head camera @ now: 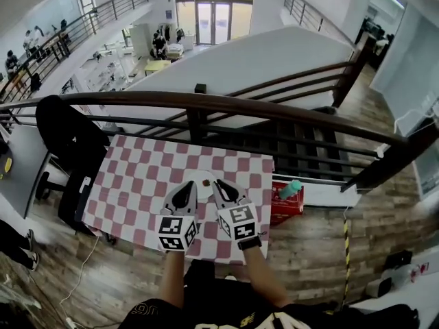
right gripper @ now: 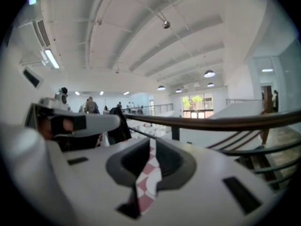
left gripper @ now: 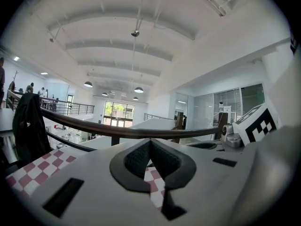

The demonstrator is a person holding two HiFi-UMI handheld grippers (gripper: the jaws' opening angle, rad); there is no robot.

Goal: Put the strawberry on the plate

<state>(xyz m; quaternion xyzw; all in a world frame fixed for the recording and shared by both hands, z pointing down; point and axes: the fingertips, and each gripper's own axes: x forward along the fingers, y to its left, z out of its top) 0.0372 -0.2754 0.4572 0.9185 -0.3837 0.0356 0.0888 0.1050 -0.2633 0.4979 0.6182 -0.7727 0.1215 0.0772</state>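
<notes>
Left claw (head camera: 186,186) closed, right claw (head camera: 221,184) barely apart

Plate (head camera: 203,175) set at mid-table (head camera: 137,177); crate (head camera: 281,212) placed beyond the right edge; railing (head camera: 226,103) behind the far edge.

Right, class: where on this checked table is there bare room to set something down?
Free: the left half of the checked cloth, between the plate and the edge by the black jacket; also the far strip beside the railing. Crowded: the near middle, where the left hand-held gripper and right hand-held gripper flank the plate.
</notes>
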